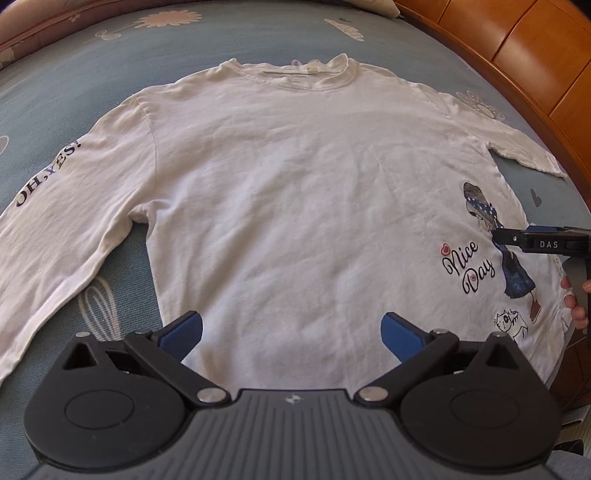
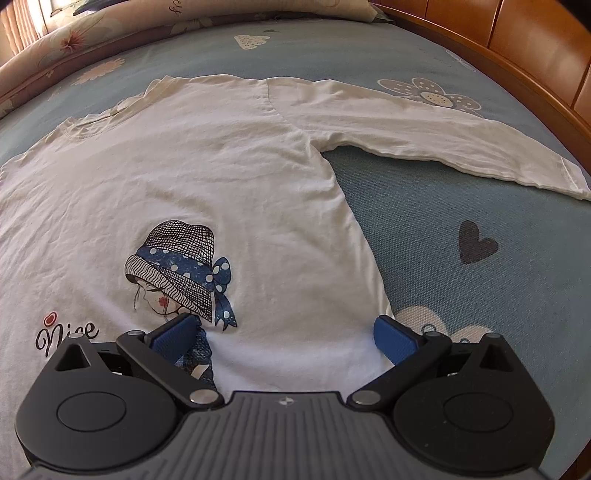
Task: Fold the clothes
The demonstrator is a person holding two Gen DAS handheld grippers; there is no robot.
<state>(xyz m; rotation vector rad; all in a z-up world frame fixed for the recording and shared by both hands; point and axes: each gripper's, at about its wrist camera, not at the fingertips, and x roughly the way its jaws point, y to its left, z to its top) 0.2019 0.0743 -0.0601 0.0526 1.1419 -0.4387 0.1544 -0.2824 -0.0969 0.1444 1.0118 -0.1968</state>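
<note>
A white long-sleeved shirt lies flat and face up on the bed, collar at the far end and both sleeves spread out. Its left sleeve reads "OH,YES!". A girl-in-hat print and "Nice Day" lettering sit near the hem. My left gripper hovers open over the lower middle of the shirt, nothing between its blue pads. My right gripper is open above the shirt's lower right side edge. It also shows at the right of the left wrist view as the right gripper, held by a hand.
The blue-grey bedspread with flower and heart patterns lies under the shirt. A wooden bed frame curves along the right side. A floral pillow runs along the far edge.
</note>
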